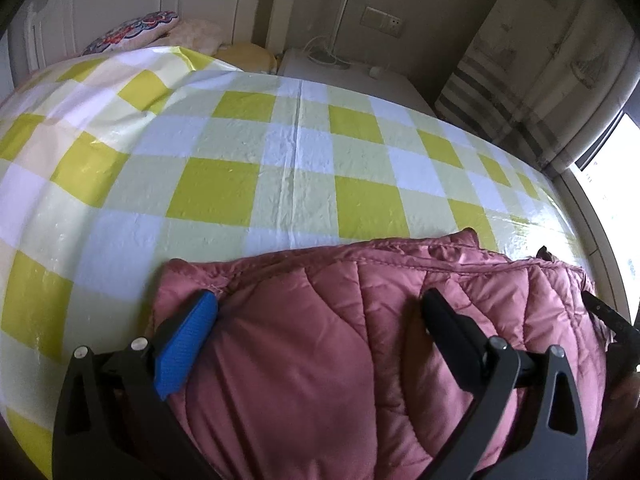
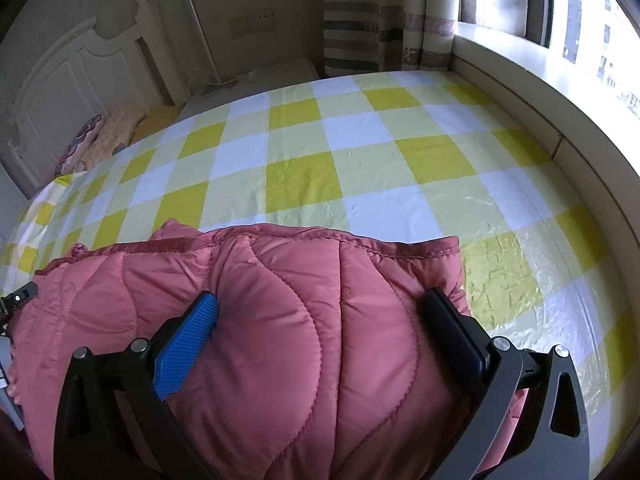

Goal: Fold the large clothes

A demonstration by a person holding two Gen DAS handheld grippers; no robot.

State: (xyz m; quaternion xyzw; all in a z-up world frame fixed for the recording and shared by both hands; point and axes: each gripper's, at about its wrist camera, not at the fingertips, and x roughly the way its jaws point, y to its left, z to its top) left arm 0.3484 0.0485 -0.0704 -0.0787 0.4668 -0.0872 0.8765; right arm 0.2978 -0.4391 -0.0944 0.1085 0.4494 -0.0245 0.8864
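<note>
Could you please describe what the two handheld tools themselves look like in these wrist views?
Both match: the left tool and right tool have black angular frames with triangular cut-outs and silver pivot pins. Each has one finger with a blue textured pad and one black finger. No cables, markings or sleeves show.

Both wrist views close, forward-facing; share jacket (image 1: 320, 340), bed (image 1: 280, 160).

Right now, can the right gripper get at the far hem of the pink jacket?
Probably yes: the right gripper is open over the pink jacket, and nothing lies between it and the far hem.
</note>
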